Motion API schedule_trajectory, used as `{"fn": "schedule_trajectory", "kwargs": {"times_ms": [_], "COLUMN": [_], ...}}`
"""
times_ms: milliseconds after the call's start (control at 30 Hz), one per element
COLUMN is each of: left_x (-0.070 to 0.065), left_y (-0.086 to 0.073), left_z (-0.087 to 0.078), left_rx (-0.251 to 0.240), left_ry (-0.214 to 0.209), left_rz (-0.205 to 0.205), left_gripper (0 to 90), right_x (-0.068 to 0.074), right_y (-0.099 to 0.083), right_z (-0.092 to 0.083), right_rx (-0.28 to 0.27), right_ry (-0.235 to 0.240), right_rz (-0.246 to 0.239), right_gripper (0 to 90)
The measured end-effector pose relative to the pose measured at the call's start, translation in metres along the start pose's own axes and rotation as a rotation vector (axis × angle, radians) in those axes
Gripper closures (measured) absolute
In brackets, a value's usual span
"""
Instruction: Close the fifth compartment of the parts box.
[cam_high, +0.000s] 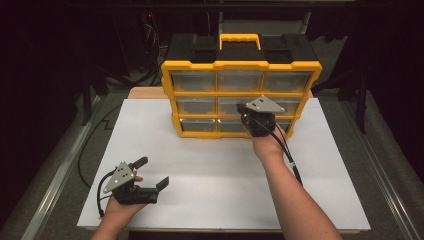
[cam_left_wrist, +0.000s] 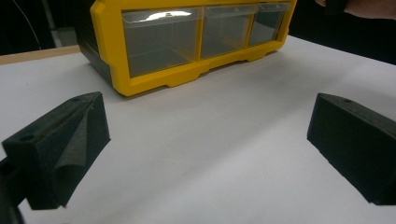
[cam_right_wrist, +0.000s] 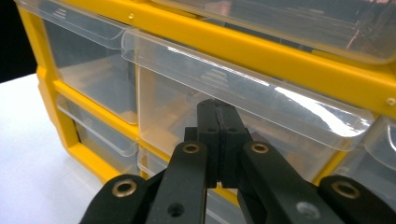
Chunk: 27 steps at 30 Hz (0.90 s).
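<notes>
A: Where did the drawer lie relative to the right gripper?

B: Directly ahead of its tips. The jaws were clenched together, grasping nothing, just under the clear pull lip of the middle drawer in the yellow organizer.

A: And the left gripper?

B: Its jaws stood released, wide apart over the white tabletop; the organizer's bottom row lay well beyond them, untouched.

Black fingers, brass rivets, grey plates, black cables

Overhead forward-down view; gripper views low, sharing the organizer (right's closest).
</notes>
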<state>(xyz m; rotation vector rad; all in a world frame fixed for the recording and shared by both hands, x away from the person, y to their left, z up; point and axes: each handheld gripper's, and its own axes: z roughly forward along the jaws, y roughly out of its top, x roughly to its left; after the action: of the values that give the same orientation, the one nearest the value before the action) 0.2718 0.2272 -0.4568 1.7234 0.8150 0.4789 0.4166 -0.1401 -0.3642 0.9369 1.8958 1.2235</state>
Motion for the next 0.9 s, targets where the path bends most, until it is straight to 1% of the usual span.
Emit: {"fn": "schedule_trajectory", "kwargs": {"times_ms": [167, 300, 433, 467, 567, 633, 700, 800, 900], "left_x": [0.000, -0.001, 0.000, 0.000, 0.001, 0.002, 0.004, 0.006, 0.005], "left_y": [0.000, 0.000, 0.000, 0.000, 0.000, 0.001, 0.001, 0.001, 0.000], "left_z": [0.000, 0.000, 0.000, 0.000, 0.000, 0.000, -0.002, -0.004, -0.003], "left_rx": [-0.001, -0.003, -0.002, -0.003, 0.000, -0.002, -0.010, -0.010, -0.009], "left_ry": [-0.001, -0.001, -0.001, -0.001, 0.000, 0.007, 0.017, 0.028, 0.027], "left_rz": [0.000, 0.000, 0.001, 0.001, 0.003, 0.002, -0.009, -0.016, -0.019], "left_gripper": [0.4, 0.4, 0.4, 0.4, 0.4, 0.4, 0.4, 0.4, 0.4], "right_x": [-0.003, -0.005, -0.003, -0.003, -0.002, -0.001, -0.001, -0.003, -0.006], "right_y": [0.002, 0.005, 0.005, 0.005, 0.003, 0.001, -0.001, -0.004, -0.009], "right_z": [0.005, 0.007, 0.006, 0.005, 0.000, -0.006, -0.013, -0.024, -0.035], "right_rx": [0.014, 0.033, 0.041, 0.043, 0.044, 0.037, 0.034, 0.029, 0.029], "right_ry": [-0.007, 0.000, -0.011, -0.011, 0.003, 0.014, 0.017, 0.025, 0.031], "right_rz": [0.004, -0.022, -0.036, -0.031, -0.029, -0.027, -0.028, -0.023, -0.014], "right_gripper": [90.0, 90.0, 90.0, 90.0, 90.0, 90.0, 90.0, 89.4, 89.1]}}
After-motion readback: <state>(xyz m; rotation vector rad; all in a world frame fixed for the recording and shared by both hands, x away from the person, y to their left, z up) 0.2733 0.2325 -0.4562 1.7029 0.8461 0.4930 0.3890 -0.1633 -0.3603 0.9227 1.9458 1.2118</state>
